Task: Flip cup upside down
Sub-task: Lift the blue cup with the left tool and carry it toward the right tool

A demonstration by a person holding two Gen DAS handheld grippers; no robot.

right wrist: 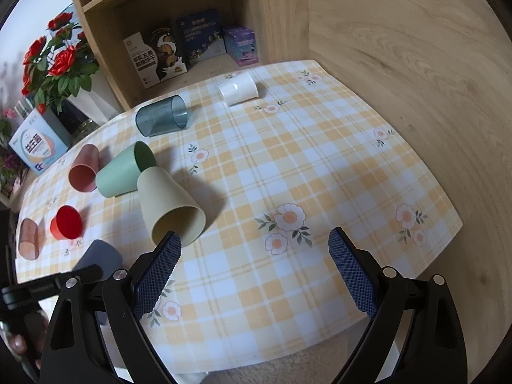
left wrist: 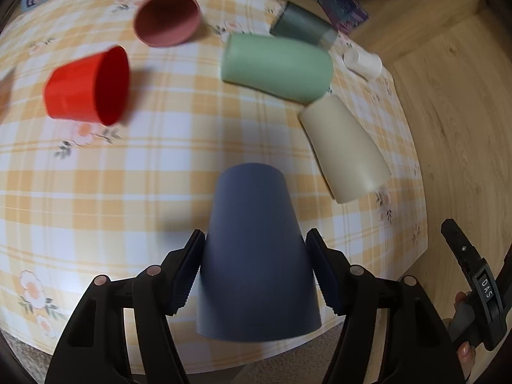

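A blue-grey cup (left wrist: 256,252) stands upside down near the table's front edge, base up and wide rim low. My left gripper (left wrist: 256,256) straddles it; the left pad touches its side, and a narrow gap shows at the right pad (left wrist: 323,272). In the right wrist view the same cup (right wrist: 99,256) shows at the lower left, behind the left gripper's black frame. My right gripper (right wrist: 252,249) is open and empty above the checked tablecloth (right wrist: 288,160), with its left finger next to the rim of a cream cup (right wrist: 169,204) lying on its side.
Lying on their sides are a red cup (left wrist: 86,86), pink cup (left wrist: 166,12), mint cup (left wrist: 275,67), dark teal cup (left wrist: 300,25), white cup (left wrist: 363,60) and a translucent brown cup (right wrist: 28,238). A wooden shelf with boxes (right wrist: 179,48) and a rose vase (right wrist: 57,64) stand behind.
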